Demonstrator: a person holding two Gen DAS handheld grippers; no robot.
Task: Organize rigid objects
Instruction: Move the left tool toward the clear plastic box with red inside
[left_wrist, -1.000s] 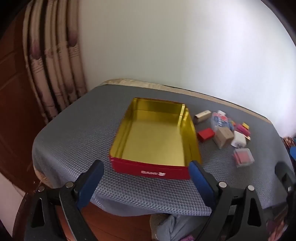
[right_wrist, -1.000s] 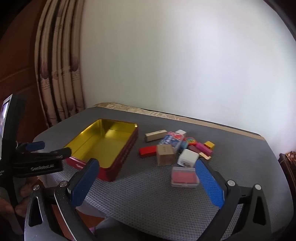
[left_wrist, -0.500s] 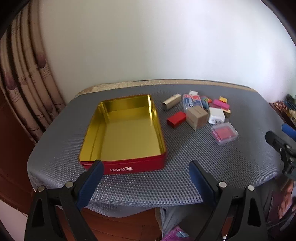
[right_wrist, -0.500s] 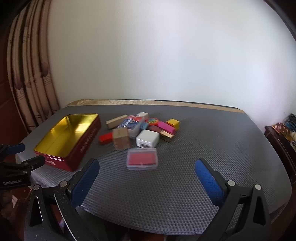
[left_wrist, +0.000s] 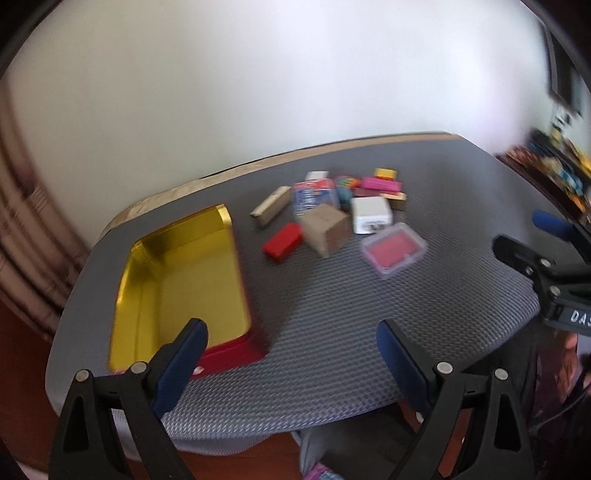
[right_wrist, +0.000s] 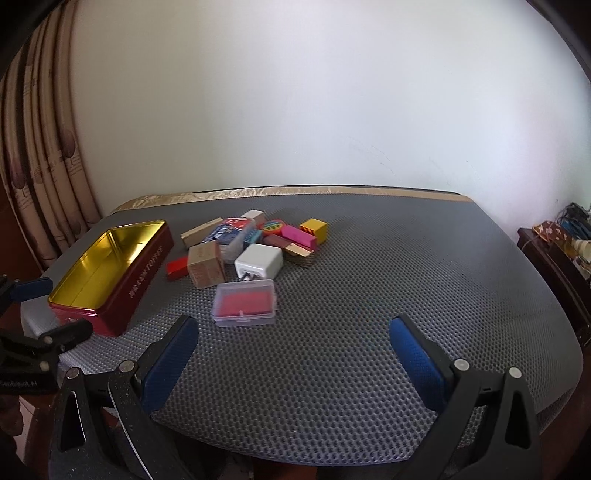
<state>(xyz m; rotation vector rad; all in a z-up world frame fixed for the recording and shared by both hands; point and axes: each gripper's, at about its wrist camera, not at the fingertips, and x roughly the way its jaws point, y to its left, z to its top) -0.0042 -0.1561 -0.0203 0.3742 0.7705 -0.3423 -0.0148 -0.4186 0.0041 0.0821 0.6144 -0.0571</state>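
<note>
Nothing is in the tin (right_wrist: 107, 273) yet, so I judge this the approach to a first pick. The tin sits open near the left edge of the desk (right_wrist: 369, 332), its gold inside bare. The pile (right_wrist: 258, 240) of small pieces lies just right of it, toward the far edge, and the clear case (right_wrist: 245, 302) with the red insert lies nearest me, apart from the rest.

To do this well I would take the outliers first: the clear case, then the white charger (right_wrist: 259, 261) and the brown box (right_wrist: 205, 264), since these have free sides for my pads to straddle. The pieces deeper in the pile touch or overlap, and reaching among them risks knocking neighbours about. I would come down squarely over the case's short sides, as its plastic looks slick.

My right hand-held gripper (right_wrist: 291, 354) hangs above the near edge with its jaws spread wide, holding nothing and touching nothing. My left hand-held gripper (left_wrist: 291, 362) is likewise wide open and empty, over the near edge by the tin's near right corner; that view is blurred, so finer detail there is uncertain.
</note>
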